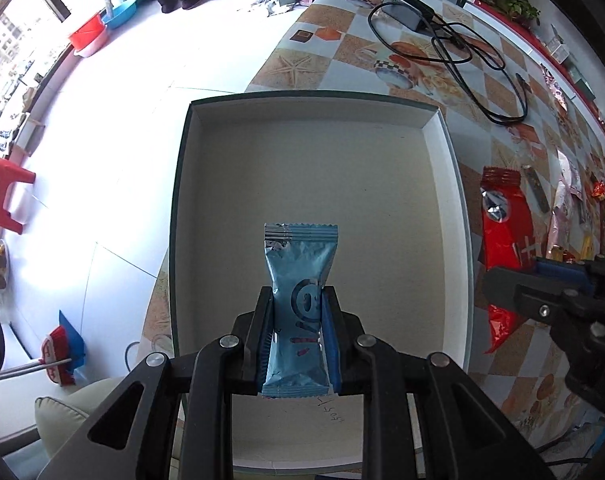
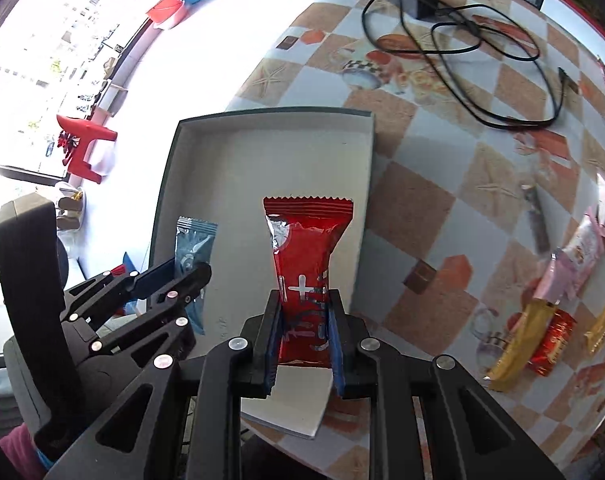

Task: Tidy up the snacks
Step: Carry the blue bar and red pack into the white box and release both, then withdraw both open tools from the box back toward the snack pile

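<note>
Both hands were at the carrying step: each gripper had a wrapped snack in hand above the shallow cardboard box (image 1: 442, 128), and nothing lay in the box yet. The left gripper (image 1: 298, 320) had its jaws pinching the blue snack packet (image 1: 298, 264) by its lower half, hanging over the box's pale floor. The right gripper (image 2: 305, 320) had its jaws clamped on the red snack packet (image 2: 306, 248) (held the same way, sealed end away from the camera), poised over the box's near right edge.

The next move, as I judged it, called for lowering each packet close to the floor of the box and spreading the jaws, keeping the two apart so they lie side by side.

The packets were glossy crinkled foil pillows with serrated crimped ends, soft enough to buckle where pinched. The box was matt white inside with a dark green outer skin and low straight walls. The bench (image 2: 442, 184) wore a slick printed checked cloth; more wrapped snacks (image 2: 550, 328) waited at its right, well apart from the box.
</note>
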A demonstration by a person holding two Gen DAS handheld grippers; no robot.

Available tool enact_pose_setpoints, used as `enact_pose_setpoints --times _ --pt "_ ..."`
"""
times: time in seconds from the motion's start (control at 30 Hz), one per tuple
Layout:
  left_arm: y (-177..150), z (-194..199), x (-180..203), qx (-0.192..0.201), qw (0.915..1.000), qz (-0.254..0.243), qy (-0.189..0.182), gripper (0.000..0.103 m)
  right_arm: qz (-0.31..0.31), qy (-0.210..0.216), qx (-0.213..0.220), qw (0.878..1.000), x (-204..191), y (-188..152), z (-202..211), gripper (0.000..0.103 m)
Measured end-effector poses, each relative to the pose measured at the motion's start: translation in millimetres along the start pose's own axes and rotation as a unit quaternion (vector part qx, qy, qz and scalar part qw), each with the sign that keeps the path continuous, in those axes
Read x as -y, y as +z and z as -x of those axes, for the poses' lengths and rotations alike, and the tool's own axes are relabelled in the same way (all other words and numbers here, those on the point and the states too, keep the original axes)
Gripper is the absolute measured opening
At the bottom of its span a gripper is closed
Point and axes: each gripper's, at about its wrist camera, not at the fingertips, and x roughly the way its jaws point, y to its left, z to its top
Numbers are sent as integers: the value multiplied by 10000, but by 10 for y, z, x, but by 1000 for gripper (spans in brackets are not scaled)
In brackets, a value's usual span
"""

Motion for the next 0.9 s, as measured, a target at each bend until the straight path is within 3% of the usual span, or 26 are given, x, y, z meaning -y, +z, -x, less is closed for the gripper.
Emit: enact_pose_setpoints --times 0.37,0.43,0.47,0.5,0.53,0.57,0.67,0.9 --pt "16 -169 -101 -122 9999 34 56 26 6 1 -383 9993 -118 114 -385 23" --pt "18 -182 -87 -79 9998 -3 159 39 93 -246 -389 9989 -145 127 -433 24" --pt "15 -181 -85 -52 9998 -6 192 56 166 -437 -342 9983 -164 128 -438 30" --pt "0 -184 -87 -22 9998 2 216 69 262 -673 -231 9971 -184 136 -432 57" --pt "-7 -176 -87 38 9997 4 246 71 340 -862 -95 9957 -198 141 -403 87" --pt "-13 -175 -86 63 9997 -11 247 72 425 -1099 95 9930 -212 144 -368 93" --pt "-35 -229 -76 -17 9997 -50 233 72 516 -1464 58 9879 -196 178 -415 93" --pt "-59 -430 -213 -241 9994 10 241 73 63 -1760 -240 9841 129 254 -611 93"
